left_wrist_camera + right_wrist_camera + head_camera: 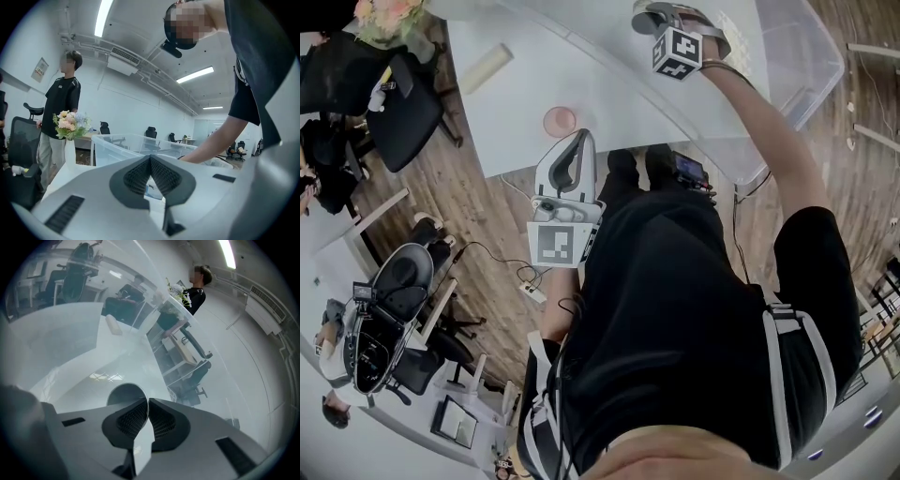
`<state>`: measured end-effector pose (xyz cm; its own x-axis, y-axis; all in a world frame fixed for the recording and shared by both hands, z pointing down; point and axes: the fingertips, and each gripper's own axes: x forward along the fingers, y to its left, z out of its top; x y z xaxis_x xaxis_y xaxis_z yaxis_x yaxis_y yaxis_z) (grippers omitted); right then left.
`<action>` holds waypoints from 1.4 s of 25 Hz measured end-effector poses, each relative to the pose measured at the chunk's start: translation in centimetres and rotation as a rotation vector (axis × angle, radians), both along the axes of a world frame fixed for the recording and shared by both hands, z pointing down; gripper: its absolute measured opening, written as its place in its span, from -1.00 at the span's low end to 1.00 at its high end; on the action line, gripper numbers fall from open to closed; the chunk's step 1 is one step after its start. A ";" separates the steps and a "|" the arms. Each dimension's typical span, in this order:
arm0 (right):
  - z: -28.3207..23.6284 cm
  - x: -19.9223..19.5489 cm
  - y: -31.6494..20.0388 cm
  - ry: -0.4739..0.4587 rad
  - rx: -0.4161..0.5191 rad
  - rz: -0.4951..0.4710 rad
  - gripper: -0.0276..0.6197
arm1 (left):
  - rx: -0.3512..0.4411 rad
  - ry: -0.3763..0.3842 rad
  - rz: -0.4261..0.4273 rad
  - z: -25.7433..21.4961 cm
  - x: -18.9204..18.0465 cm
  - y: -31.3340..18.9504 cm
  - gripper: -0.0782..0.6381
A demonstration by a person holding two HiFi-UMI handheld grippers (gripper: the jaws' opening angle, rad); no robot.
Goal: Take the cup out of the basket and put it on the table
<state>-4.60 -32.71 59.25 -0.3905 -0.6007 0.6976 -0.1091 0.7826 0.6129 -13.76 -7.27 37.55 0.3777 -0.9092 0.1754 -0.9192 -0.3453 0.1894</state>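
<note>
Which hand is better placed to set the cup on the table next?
The right: the right gripper is inside the clear basket, jaws pinched on the cup. The left gripper hangs shut and empty near the body.

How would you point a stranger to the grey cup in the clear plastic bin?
Find the white table, then the clear plastic bin on its right side in the head view. Inside it is one round grey cup, its rim pinched by the right gripper; the small pink round dish lies outside, on the open tabletop.
</note>
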 end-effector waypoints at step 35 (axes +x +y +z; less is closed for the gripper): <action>-24.7 4.9 10.4 -0.648 0.025 0.209 -0.82 | 0.128 0.002 0.113 -3.3 3.8 0.9 -0.73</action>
